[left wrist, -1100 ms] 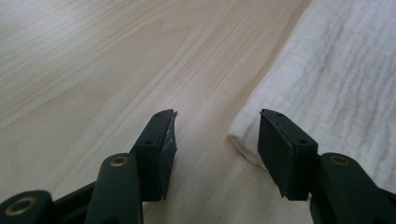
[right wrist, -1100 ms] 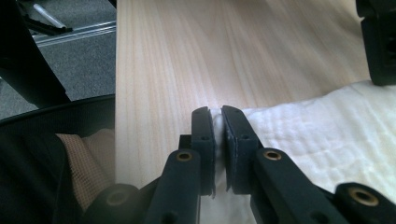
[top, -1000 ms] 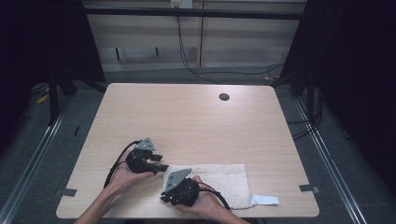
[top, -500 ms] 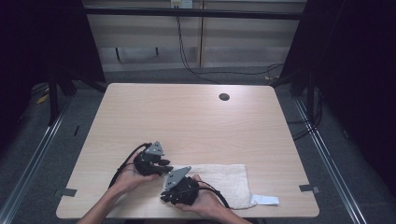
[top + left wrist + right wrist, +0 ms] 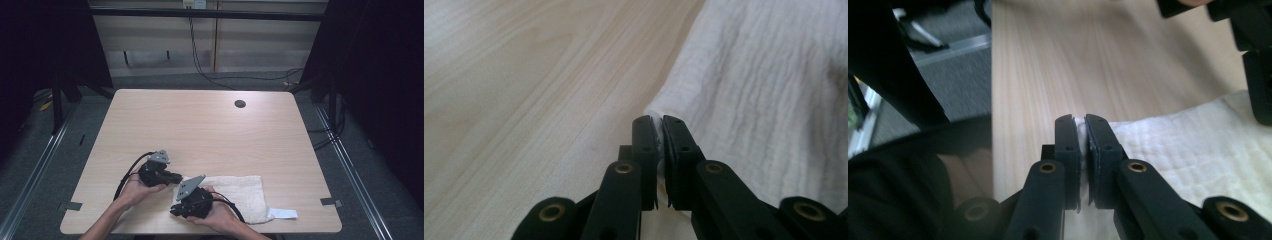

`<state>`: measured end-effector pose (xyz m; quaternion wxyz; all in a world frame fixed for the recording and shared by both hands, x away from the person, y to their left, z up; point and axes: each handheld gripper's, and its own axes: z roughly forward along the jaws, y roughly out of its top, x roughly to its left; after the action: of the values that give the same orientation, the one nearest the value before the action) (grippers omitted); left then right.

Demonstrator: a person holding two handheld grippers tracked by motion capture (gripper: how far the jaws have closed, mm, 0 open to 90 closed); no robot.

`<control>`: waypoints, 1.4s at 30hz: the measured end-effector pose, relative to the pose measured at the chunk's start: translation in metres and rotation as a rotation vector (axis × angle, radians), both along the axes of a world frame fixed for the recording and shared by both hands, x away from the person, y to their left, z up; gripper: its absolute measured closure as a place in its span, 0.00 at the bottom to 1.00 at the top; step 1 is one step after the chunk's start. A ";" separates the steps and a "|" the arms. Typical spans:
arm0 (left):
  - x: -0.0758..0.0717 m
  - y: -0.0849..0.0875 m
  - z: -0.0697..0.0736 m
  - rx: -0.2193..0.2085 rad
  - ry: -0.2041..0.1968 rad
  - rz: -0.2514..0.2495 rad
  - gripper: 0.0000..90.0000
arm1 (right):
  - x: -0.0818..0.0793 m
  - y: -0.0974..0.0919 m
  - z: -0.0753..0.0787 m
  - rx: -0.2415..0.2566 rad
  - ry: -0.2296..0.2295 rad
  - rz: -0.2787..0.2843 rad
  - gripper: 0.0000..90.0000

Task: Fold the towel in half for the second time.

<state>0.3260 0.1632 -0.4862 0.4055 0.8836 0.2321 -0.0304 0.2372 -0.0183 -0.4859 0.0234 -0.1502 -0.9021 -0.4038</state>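
Two black two-jaw grippers work one white crinkled cotton cloth (image 5: 235, 192) lying flat at the near edge of the pale wooden table (image 5: 200, 125). Left gripper (image 5: 655, 122), jaws just closed, pinches the cloth's left edge. Right gripper (image 5: 1078, 121) is clamped on the near-left corner.

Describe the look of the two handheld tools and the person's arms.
Both tools are black. The left tool and the right tool each carry a grey three-cornered plate on top and trail a black cable. Up close, each has two flat black jaws on linkage arms with brass-coloured rivets. The forearms are bare, with no sleeves in sight.
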 end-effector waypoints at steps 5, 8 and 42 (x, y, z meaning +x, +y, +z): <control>0.003 0.006 0.003 -0.017 0.003 0.018 0.95 | 0.000 -0.004 0.009 0.031 -0.005 -0.012 0.95; 0.005 0.010 0.005 -0.041 0.010 0.034 0.95 | 0.001 -0.005 0.013 0.049 -0.009 -0.022 0.95; 0.011 0.056 0.031 -0.098 -0.039 0.161 0.95 | 0.015 0.024 0.044 0.140 -0.029 -0.034 0.95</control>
<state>0.3367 0.2192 -0.4556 0.4538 0.8417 0.2925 0.0079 0.2525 0.0054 -0.4415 0.0140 -0.1575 -0.8692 -0.4685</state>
